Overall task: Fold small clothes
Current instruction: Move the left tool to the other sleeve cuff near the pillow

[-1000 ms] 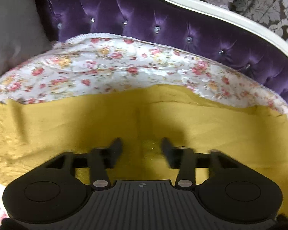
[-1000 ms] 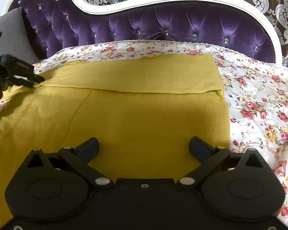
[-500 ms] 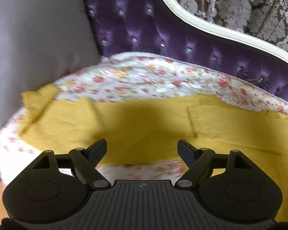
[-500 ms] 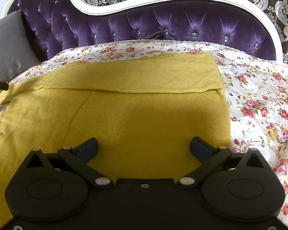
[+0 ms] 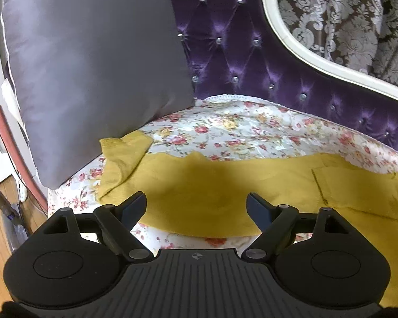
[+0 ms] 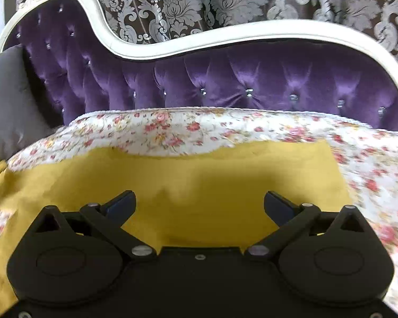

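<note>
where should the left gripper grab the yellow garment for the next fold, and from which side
Probably the bunched sleeve end of the yellow garment, lying beside the grey pillow. It is rumpled and stands up off the floral cover, giving an edge to pinch, while the rest lies flat. Bring the left gripper, whose jaws have just been opening and stand open, in from the near side, not from the pillow.

Illumination is soft, even and moderately bright in both views. A diffuse shadow lies on the yellow garment [image 5: 225,182] just beyond the left gripper [image 5: 196,206], and a similar one beyond the right gripper [image 6: 199,204]. Sheen shows on the purple tufted backrest [image 6: 252,79]. Fisheye curvature bends its white frame [image 6: 225,34]. The right view is motion-smeared, especially the floral cover [image 6: 371,172] at right; the left view is sharper.
</note>
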Available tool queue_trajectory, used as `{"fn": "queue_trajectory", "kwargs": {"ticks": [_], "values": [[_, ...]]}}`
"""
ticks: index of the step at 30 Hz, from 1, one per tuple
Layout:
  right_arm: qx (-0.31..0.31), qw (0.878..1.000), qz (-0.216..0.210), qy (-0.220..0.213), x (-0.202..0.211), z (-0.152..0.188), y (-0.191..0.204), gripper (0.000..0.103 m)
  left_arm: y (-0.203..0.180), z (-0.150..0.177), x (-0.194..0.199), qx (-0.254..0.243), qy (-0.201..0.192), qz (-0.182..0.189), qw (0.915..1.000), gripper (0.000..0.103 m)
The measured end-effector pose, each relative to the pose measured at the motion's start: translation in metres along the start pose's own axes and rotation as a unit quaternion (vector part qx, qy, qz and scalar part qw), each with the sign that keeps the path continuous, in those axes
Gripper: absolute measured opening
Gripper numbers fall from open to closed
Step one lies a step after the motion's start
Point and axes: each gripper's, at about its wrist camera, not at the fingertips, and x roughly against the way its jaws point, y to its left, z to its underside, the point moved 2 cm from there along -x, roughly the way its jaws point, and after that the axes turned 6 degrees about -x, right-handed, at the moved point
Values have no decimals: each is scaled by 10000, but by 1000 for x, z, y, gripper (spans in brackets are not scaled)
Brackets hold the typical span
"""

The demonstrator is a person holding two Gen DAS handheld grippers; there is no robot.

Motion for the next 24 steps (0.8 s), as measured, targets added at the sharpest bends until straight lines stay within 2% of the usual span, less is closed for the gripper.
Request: {"fn": "queue_trajectory", "kwargs": {"ticks": [2, 8, 13, 15, 18, 24], "values": [[-103, 9999, -3, -22, -16, -2, 5, 102, 6, 2, -3, 31, -10, -12, 10000, 90], [-214, 9996, 159, 5, -51, 0, 14, 102, 22, 6, -15, 184, -27, -17, 9998, 90], [-257, 9988, 287, 301, -60, 1, 11, 103, 42, 4, -25, 288, -110, -96, 9995, 90], [-19, 9983, 405, 414, -64, 3, 17, 103, 49, 1, -28, 344, -173, -106, 9992, 91], [205, 9973, 568, 424, -66, 5, 24, 103, 58, -7, -34, 361, -244, -166, 9989, 92], [116, 9979, 492, 402, -66, 5, 20, 103, 78, -21, -57, 567, -194, -409, 9974, 99]]}}
